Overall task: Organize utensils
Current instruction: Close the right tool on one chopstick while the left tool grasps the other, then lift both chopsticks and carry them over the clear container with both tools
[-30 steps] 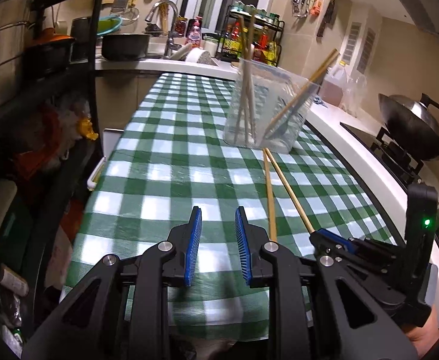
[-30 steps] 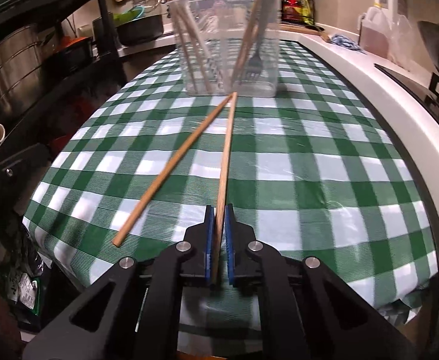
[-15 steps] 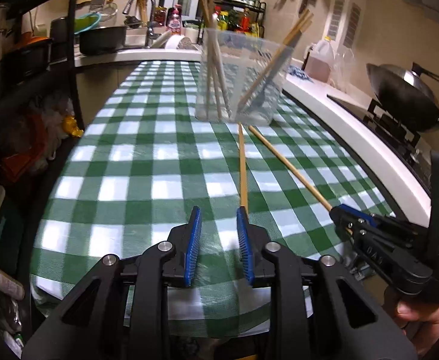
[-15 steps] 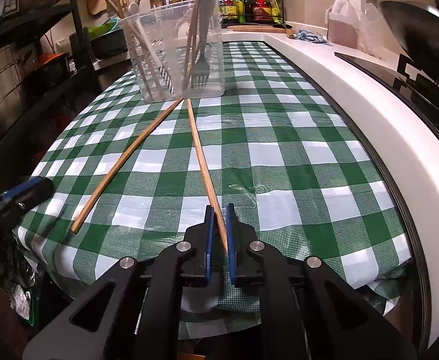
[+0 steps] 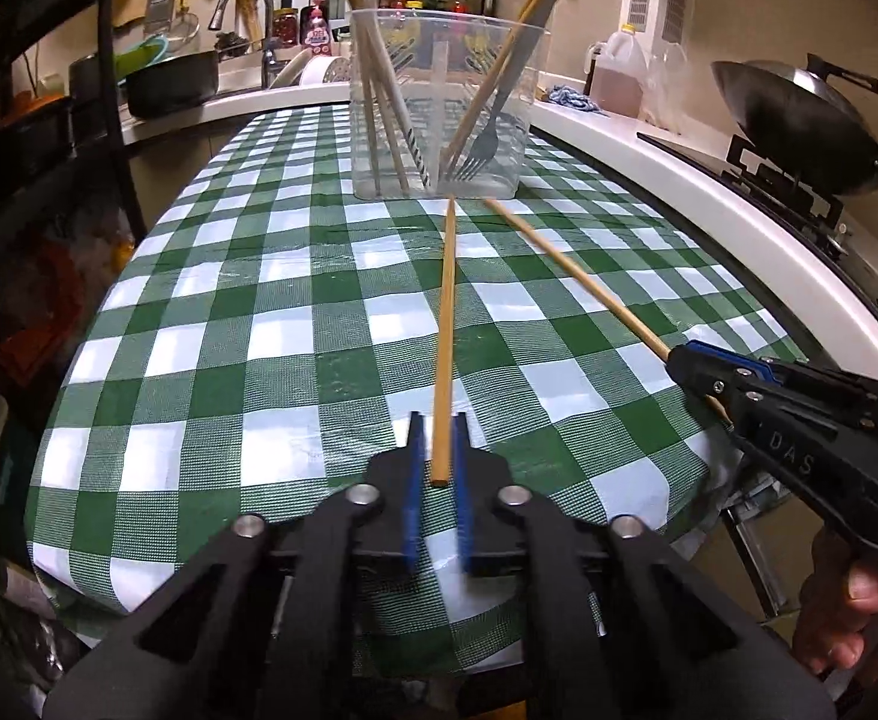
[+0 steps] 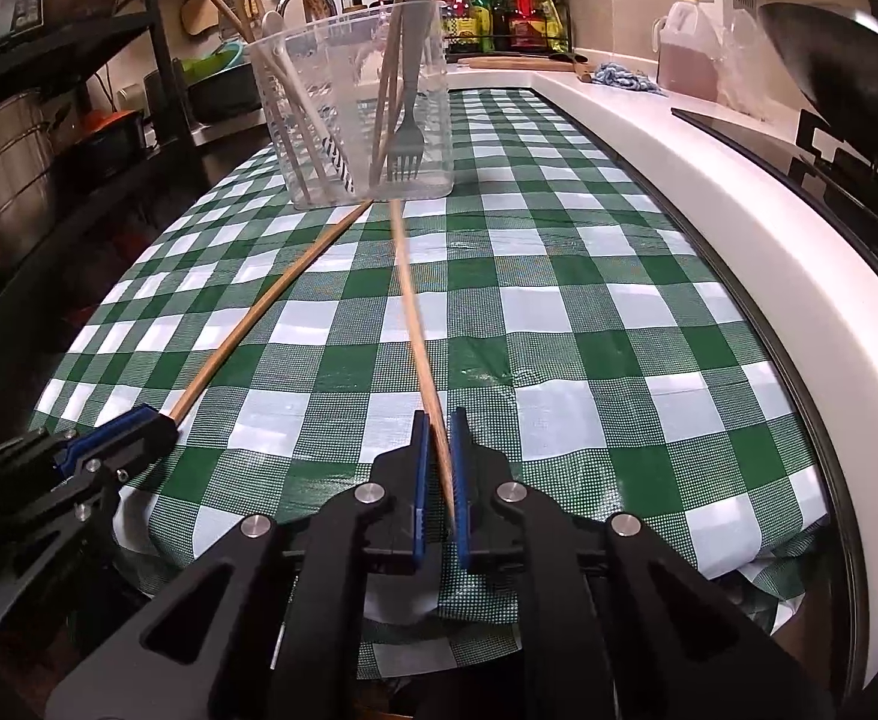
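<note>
Two long wooden chopsticks lie on the green checked tablecloth, their far tips near a clear plastic container [image 5: 439,102] [image 6: 354,120] that holds several chopsticks and a fork. My left gripper [image 5: 437,438] has its blue pads on either side of the near end of one chopstick [image 5: 446,312], with small gaps showing. My right gripper [image 6: 439,438] is shut on the near end of the other chopstick [image 6: 411,306]. Each gripper shows in the other's view: the right [image 5: 697,366], the left [image 6: 138,426].
A white counter edge [image 6: 709,222] runs along the right, with a stove and wok [image 5: 799,114] beyond. Dark shelving with pots [image 6: 12,150] stands left. A sink, bottles and a jug [image 5: 619,72] are at the back. The table's near edge is just under the grippers.
My left gripper has moved right and forward, so its jaws now straddle the end of one chopstick and have narrowed. The right gripper keeps its chopstick and has shifted slightly.
</note>
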Action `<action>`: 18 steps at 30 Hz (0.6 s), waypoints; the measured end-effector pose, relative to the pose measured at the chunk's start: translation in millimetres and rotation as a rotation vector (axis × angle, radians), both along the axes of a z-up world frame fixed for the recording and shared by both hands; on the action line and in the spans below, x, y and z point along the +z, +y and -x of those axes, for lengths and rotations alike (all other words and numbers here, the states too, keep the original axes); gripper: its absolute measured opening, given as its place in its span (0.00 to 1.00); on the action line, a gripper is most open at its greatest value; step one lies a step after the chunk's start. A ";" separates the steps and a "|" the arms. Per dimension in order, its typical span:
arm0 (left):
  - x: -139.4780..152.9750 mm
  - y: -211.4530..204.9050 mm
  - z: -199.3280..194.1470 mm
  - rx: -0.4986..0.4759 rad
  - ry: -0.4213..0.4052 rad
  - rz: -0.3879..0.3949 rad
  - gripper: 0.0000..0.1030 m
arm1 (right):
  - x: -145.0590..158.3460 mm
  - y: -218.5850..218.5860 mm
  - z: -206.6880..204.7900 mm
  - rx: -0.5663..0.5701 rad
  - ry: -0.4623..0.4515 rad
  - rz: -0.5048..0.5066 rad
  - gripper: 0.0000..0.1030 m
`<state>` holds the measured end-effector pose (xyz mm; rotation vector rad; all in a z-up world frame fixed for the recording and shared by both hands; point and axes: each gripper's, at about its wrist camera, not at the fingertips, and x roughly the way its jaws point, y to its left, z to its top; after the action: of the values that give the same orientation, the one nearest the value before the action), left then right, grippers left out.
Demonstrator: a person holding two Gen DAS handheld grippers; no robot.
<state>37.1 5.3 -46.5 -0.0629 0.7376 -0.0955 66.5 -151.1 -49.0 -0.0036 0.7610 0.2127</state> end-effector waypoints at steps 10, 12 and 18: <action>-0.8 10.0 9.3 0.028 -0.001 0.005 0.07 | 0.2 1.8 0.4 -0.024 0.011 0.012 0.07; -0.6 8.2 6.5 0.028 -0.003 -0.002 0.07 | 0.0 1.8 0.5 -0.023 0.007 0.010 0.07; -4.0 2.6 2.8 0.023 -0.043 -0.026 0.07 | -0.7 1.9 -0.3 -0.020 -0.002 0.009 0.07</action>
<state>34.2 7.9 -50.4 -0.0443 0.6951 -0.0654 66.8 -149.2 -49.8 -0.0044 0.7593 0.1902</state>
